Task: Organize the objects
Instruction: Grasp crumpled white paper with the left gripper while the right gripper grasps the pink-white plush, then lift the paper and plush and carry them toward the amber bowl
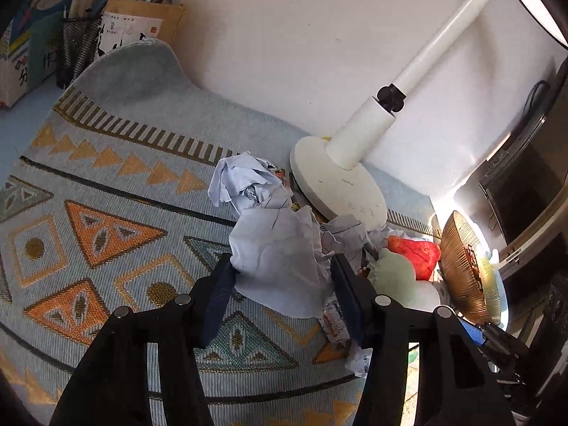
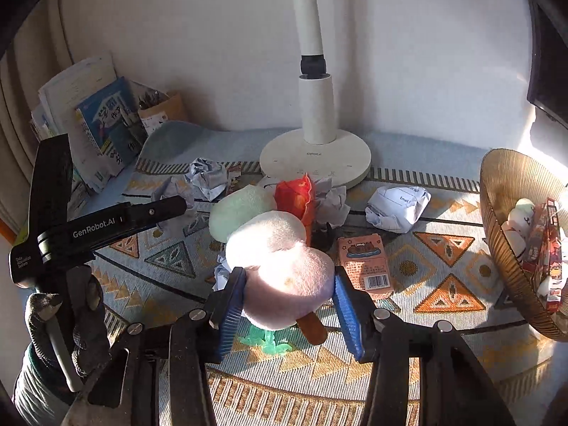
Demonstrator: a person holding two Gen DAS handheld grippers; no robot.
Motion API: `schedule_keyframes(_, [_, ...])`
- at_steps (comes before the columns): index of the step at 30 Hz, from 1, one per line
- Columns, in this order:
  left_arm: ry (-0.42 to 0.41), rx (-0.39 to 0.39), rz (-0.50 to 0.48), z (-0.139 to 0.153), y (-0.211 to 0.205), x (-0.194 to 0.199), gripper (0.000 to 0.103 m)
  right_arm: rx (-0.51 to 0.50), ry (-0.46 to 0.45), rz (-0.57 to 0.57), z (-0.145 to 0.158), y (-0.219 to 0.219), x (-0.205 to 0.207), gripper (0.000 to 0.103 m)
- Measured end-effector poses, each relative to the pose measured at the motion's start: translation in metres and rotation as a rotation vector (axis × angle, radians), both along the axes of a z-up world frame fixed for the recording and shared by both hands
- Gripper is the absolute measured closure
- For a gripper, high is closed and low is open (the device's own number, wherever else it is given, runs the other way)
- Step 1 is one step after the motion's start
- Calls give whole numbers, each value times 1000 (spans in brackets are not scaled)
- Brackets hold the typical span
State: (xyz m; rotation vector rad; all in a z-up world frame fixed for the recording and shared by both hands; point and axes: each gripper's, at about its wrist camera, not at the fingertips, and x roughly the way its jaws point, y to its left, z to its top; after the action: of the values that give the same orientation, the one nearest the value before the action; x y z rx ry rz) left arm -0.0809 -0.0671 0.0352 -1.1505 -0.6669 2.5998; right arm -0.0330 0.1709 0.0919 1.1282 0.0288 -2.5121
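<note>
a crumpled paper ball (image 1: 280,259) is clamped in the left tongs (image 1: 282,280) above the patterned surface (image 1: 106,191), beside the lamp base (image 1: 337,184); a pink plush toy (image 2: 284,266) is gripped by the right tongs (image 2: 287,305), near the ribbed bowl (image 2: 504,213)

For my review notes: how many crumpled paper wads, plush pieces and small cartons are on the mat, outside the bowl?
Crumpled paper wads: 4
Plush pieces: 2, green and pink
Small cartons: 1
Total: 7
</note>
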Motion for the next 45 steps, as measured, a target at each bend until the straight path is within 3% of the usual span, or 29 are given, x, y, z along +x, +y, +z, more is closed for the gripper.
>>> schedule_keyframes(4, [30, -5, -23, 17, 0, 32, 51, -83, 24, -62, 21, 36, 36, 56])
schedule_keyframes(7, [52, -19, -50, 27, -2, 62, 51, -114, 0, -147, 21, 68, 65, 55])
schedule_keyframes(9, [38, 2, -95, 25, 1, 80, 50, -121, -54, -217, 9, 88, 81, 55])
schedule_keyframes(12, [18, 54, -128, 15, 10, 100, 50, -188, -235, -340, -23, 119, 96, 55])
schedule_keyframes(13, [6, 56, -127, 10, 15, 104, 50, -196, -260, -382, -31, 126, 101, 55])
schedule_keyframes(16, [-27, 79, -139, -4, 31, 112, 50, -166, -223, -441, -40, 133, 115, 54])
schedule_keyframes(18, [-27, 58, -157, -9, 48, 117, 50, -219, -237, -433, -44, 133, 120, 52])
schedule_keyframes(21, [7, -14, -193, -5, 58, 123, 49, -296, -266, -313, -47, 125, 127, 48])
schedule_keyframes(22, [1, -11, -203, -7, 59, 123, 49, -291, -264, -272, -46, 120, 130, 45])
schedule_keyframes(24, [-33, -8, -216, -12, 60, 120, 49, -263, -230, -235, -43, 114, 139, 31])
schedule_keyframes(27, [-41, -23, -225, -14, 64, 119, 49, -219, -160, -279, -37, 118, 146, 22])
schedule_keyframes(34, [-19, -78, -234, -13, 73, 122, 49, -82, -89, -272, -47, 113, 115, 17])
schedule_keyframes(36, [-20, -74, -233, -13, 72, 122, 49, -101, -115, -246, -60, 110, 105, 14])
schedule_keyframes(39, [-9, -76, -197, -12, 68, 122, 49, -69, -66, -231, -64, 99, 105, 12])
schedule_keyframes(41, [5, -74, -177, -11, 65, 124, 49, -26, -61, -229, -64, 94, 105, 13])
schedule_keyframes(43, [5, -76, -172, -11, 64, 124, 49, -7, -44, -244, -65, 94, 107, 24])
schedule_keyframes(45, [5, -84, -176, -11, 66, 123, 49, -2, -22, -256, -64, 96, 110, 44])
